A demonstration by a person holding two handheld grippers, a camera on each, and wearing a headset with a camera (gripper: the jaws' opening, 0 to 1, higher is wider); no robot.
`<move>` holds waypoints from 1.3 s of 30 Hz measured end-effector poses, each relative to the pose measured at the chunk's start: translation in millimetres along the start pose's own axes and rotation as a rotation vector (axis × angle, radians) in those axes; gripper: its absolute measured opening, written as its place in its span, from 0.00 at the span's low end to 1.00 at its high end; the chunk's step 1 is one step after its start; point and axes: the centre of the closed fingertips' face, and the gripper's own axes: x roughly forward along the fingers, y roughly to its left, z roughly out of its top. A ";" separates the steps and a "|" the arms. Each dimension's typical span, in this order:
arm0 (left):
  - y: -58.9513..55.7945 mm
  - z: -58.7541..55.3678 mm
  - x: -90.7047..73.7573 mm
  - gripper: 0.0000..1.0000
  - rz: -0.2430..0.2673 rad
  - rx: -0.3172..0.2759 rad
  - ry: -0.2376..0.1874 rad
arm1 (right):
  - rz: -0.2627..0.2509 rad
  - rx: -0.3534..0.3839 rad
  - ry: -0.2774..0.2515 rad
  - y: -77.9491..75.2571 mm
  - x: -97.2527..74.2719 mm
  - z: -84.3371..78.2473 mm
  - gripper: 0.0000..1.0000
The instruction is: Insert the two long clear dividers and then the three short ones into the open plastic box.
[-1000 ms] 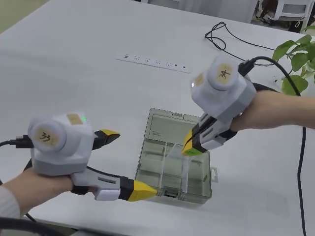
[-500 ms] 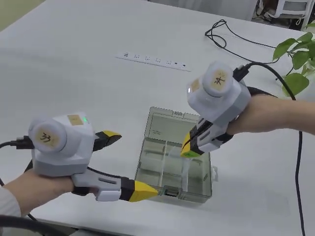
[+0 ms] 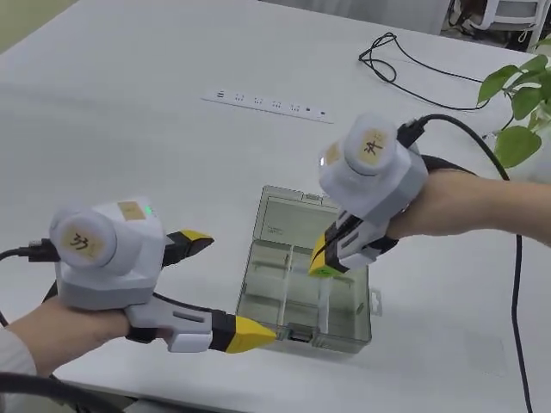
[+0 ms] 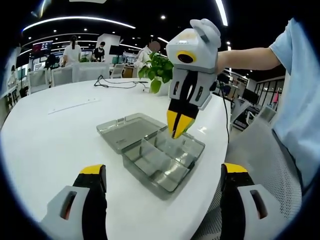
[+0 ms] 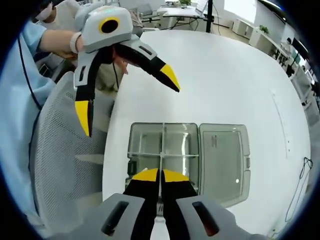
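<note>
**Clear divider going into a box that nothing braces**

We have the right gripper (image 3: 320,265) above the open plastic box (image 3: 263,297). Its fingers are clenched on a clear divider (image 3: 325,301), whose lower edge seems to be down inside the tray. The box sits on the counter (image 3: 129,129) close to the near edge, with its lid (image 3: 293,219) laid flat on the far side. The left gripper (image 3: 224,284) hovers just beside the box's near corner, fingers spread wide and holding nothing. We cannot tell whether its lower tip touches the wall.

Our main worry is the slots. Clear plastic against clear plastic makes them hard to read, so the divider could go down beside its grooves, lean, and jam when we press. We also cannot tell whether this piece is a long one or a short one, so the order may be off. With nothing bracing the box, a crooked push could slide or tip it toward the edge. A stray left tip could nudge it too.
</note>
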 end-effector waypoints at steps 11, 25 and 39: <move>0.0 -0.3 -1.3 0.96 -0.001 0.004 0.003 | -0.018 0.002 0.047 -2.1 21.4 -10.6 0.02; -0.6 1.1 0.7 0.96 -0.007 0.005 0.003 | -0.023 0.009 0.076 -2.6 30.9 -15.7 0.02; -2.6 5.1 2.2 0.95 -0.016 0.011 -0.004 | -0.041 0.002 0.098 -3.4 38.5 -19.1 0.02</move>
